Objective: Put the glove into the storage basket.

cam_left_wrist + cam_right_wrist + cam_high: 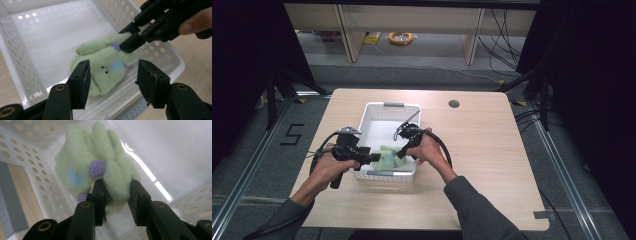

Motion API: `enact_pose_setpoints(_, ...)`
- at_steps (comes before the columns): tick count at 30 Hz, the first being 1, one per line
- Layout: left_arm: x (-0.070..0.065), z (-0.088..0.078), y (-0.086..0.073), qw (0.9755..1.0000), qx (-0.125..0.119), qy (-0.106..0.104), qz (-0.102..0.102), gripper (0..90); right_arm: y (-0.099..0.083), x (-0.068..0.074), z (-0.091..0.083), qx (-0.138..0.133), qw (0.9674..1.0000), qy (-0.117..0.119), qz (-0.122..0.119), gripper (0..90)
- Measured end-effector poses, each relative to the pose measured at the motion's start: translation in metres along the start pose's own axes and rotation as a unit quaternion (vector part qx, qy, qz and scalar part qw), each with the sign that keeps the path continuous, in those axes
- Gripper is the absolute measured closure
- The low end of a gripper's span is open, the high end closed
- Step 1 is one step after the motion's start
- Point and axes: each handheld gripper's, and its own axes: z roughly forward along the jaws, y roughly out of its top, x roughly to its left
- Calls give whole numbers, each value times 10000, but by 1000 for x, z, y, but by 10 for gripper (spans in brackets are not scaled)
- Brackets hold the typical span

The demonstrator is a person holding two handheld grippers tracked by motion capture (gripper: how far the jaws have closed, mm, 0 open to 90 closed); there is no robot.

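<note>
I see one plush (105, 66), pale green with purple knobs and a blue patch, lying inside the one white basket (373, 116), at the basket's near end, close to the wall nearest me. My right gripper (116, 192) reaches down into the basket from its right side, and its two jaws press on a green limb of the plush, so it grips the toy; the left gripper view shows those same jaws pinching the plush from above. My left gripper (112, 77) sits at the basket's near left corner, just over the rim, with its jaws parted and the plush lying beyond the gap between them; neither pad touches the fabric. The basket stands on the one table (492, 150), toward its near middle. Counted: one plush, one basket, two grippers, two hands (328, 167) holding them.
</note>
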Motion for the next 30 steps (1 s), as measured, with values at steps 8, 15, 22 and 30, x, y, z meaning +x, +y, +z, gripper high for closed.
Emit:
enact_pose_setpoints(8, -28, -7, -11, 9994, -205, -74, 272, 421, 3, 3, 0, 99, 9995, -305, -42, 617)
enact_pose_setpoints(15, -45, -15, -23, 9983, -400, -257, 340, 418, 5, 5, -13, 38, 9980, -575, -249, 575)
enact_pose_setpoints(22, -60, -14, -42, 9970, -502, -479, 333, 388, -1, 4, -32, -321, 9980, -495, -215, 539)
enact_pose_setpoints(30, -69, 0, -55, 9962, -405, -653, 420, 360, -16, 9, -56, -643, 9968, -423, -212, 443)
